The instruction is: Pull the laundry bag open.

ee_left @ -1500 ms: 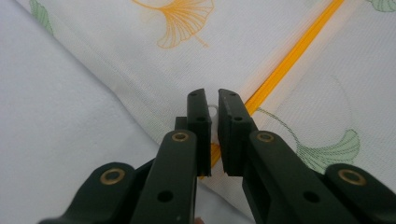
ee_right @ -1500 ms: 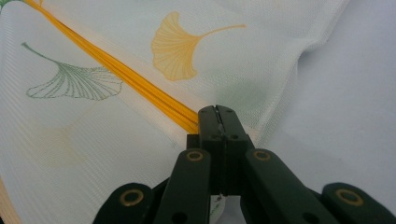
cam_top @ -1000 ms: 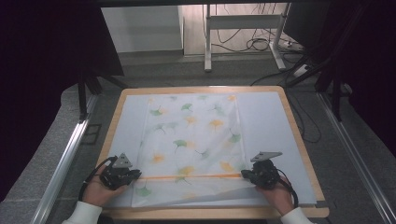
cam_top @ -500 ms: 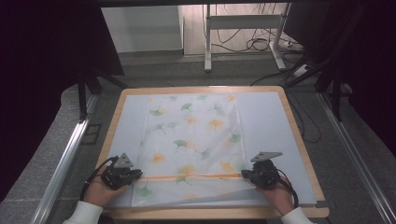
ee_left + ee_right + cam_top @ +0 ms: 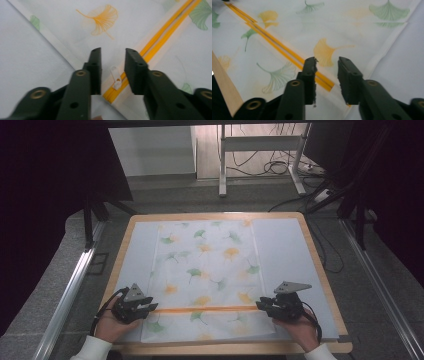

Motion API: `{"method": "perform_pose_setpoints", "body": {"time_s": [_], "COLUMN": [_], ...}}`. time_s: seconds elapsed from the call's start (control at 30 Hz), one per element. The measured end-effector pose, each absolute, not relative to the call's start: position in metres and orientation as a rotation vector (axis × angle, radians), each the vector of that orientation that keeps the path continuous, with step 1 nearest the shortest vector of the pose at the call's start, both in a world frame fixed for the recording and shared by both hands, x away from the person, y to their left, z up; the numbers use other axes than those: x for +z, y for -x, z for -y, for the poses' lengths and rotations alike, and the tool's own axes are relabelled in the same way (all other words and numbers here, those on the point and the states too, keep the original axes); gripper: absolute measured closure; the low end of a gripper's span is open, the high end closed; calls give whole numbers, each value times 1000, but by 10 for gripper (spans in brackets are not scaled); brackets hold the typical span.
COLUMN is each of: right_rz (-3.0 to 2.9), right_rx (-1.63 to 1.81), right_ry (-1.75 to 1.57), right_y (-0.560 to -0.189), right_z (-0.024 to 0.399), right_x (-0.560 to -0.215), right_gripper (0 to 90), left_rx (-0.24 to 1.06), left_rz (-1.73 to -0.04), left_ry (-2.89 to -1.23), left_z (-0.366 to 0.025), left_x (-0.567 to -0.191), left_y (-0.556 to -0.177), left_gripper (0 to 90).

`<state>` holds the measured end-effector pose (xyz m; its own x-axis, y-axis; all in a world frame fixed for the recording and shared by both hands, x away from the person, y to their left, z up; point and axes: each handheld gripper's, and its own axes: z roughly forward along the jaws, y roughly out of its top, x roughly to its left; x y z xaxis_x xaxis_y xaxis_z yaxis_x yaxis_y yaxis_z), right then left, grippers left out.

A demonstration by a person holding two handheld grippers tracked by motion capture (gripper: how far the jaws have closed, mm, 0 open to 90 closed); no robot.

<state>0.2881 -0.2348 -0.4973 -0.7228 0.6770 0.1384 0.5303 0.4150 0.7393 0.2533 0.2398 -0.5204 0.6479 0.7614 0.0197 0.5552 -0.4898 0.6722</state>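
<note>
A white cloth printed with green and yellow ginkgo leaves lies flat on the table. An orange zipper runs across its near part. My left gripper sits at the zipper's left end. Its jaws have just been opening and stand apart over the white zipper pull, without pressing on it. My right gripper is at the zipper's right end. Its jaws have also just been opening and stand apart above the orange zipper and the cloth, gripping nothing. In the gripper views, the left gripper and right gripper both show a clear gap.
The cloth rests on a pale blue mat that covers a wooden board. Grey floor and metal rails flank the board. A white stand and cables lie beyond the far edge.
Both grippers' jaws have gone from shut on the cloth at the zipper's ends to apart. The cloth's near part has settled flat. The hands have hardly moved.
</note>
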Motion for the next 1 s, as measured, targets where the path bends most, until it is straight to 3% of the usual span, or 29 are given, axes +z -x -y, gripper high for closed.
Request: {"method": "perform_pose_setpoints", "body": {"time_s": [0.13, 0.3, 0.6, 1.0], "right_rz": [-2414, -2331, -2195, -2194], "right_rx": [1220, 1217, 1191, 1174], "right_ry": [-1050, -1109, -1241, -1233], "right_y": [-291, -301, -314, -312], "right_z": [236, 249, 288, 289], "right_x": [-493, -489, -492, -495], "right_gripper": [520, 436, 396, 359], "left_rx": [479, 565, 569, 580], "left_rz": [-1065, -1195, -1310, -1302], "left_ry": [-2144, -2025, -1953, -1928], "left_z": [-244, -260, -285, -283], "left_x": [-516, -514, -522, -520], "left_y": [-253, -258, -272, -270], "left_gripper": [555, 509, 480, 454]}}
